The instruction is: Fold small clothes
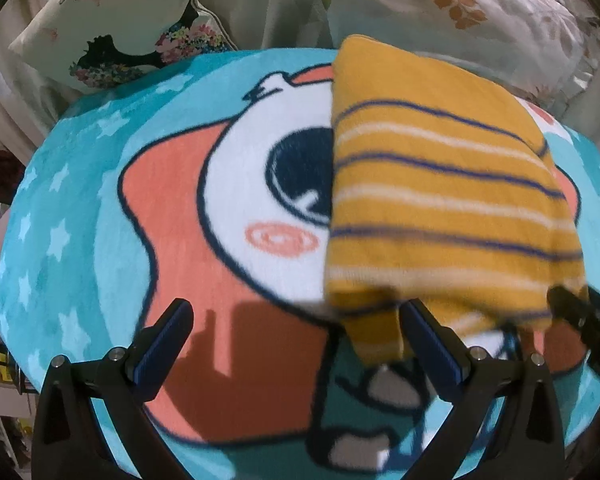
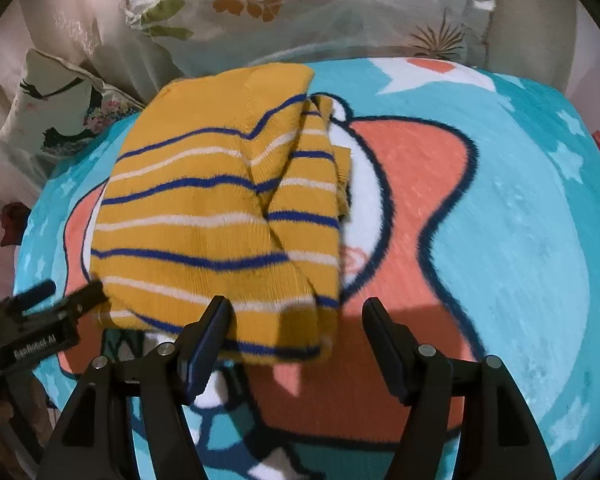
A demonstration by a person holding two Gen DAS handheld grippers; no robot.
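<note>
A small mustard-yellow knit garment [image 1: 440, 200] with blue and white stripes lies folded on the cartoon blanket; it also shows in the right wrist view [image 2: 204, 224], with a sleeve folded over its right side. My left gripper [image 1: 296, 312] is open and empty, just left of the garment's near edge; its right finger [image 1: 428, 340] is beside a hanging corner. My right gripper [image 2: 296, 316] is open over the garment's near right corner, holding nothing. The left gripper also shows in the right wrist view [image 2: 72, 296] at the garment's near left corner.
The turquoise blanket [image 1: 80, 208] with a star-and-face print covers the bed. Floral pillows [image 1: 112, 32] and a leaf-print pillow [image 2: 292, 4] lie at the far side, behind the garment. The right gripper's fingertip [image 1: 572, 308] shows at the right in the left wrist view.
</note>
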